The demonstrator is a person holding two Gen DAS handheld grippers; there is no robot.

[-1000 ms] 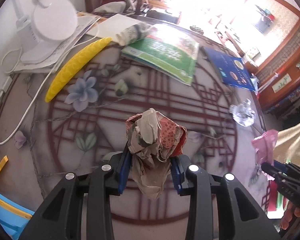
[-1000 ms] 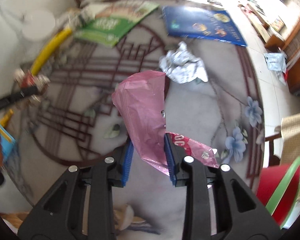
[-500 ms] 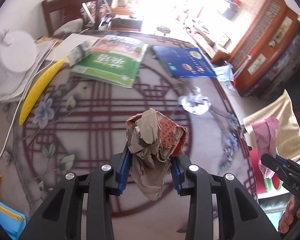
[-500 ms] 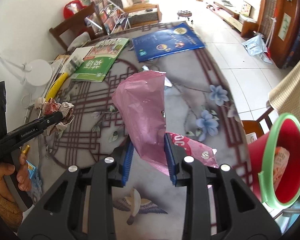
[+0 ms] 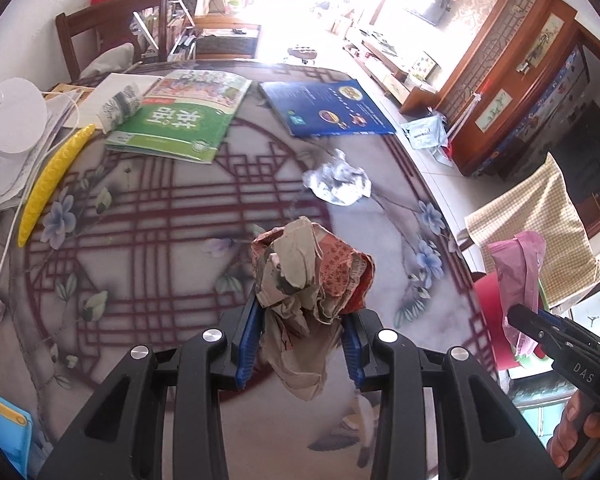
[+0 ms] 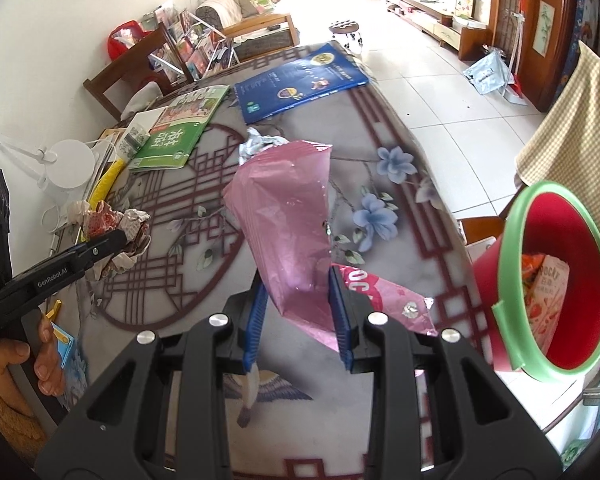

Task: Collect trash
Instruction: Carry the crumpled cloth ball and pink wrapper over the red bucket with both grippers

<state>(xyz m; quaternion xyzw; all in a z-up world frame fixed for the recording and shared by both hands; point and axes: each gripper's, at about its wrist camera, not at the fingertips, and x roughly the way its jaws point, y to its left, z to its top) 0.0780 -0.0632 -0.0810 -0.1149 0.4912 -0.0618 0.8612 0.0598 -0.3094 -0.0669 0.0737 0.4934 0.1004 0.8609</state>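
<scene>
— Trash in both grippers, then? What does the left gripper (image 5: 302, 344) carry?

— Its blue pads are pinched on a crumpled paper wad (image 5: 310, 276), tan and red-printed, held up above the patterned table (image 5: 160, 240). The wad bulges over the fingertips and a tail of it hangs below them.

— And the right gripper (image 6: 296, 320)?

— Clamped on a pink plastic wrapper (image 6: 288, 232). The upper part stands up as a wide flap; a printed end sticks out to the right of the right-hand pad.

— Where is the bin?

— A red bin with a green rim (image 6: 556, 284) sits past the table's edge, to the right of the right gripper, its mouth tilted toward the camera. A snack packet (image 6: 544, 300) lies inside.

— Is the wrapper over the bin?

— From the right wrist view it is beside it, over the table's edge. From the left wrist view the wrapper seems to hang in front of the bin, though the fisheye edge makes that hard to judge.

— Anything left on the table?

— A crumpled silver foil piece (image 5: 338, 180) lies near the blue book (image 5: 324, 108); the green book (image 5: 180, 124) and a yellow ruler-like strip (image 5: 52, 180) lie further left.
</scene>
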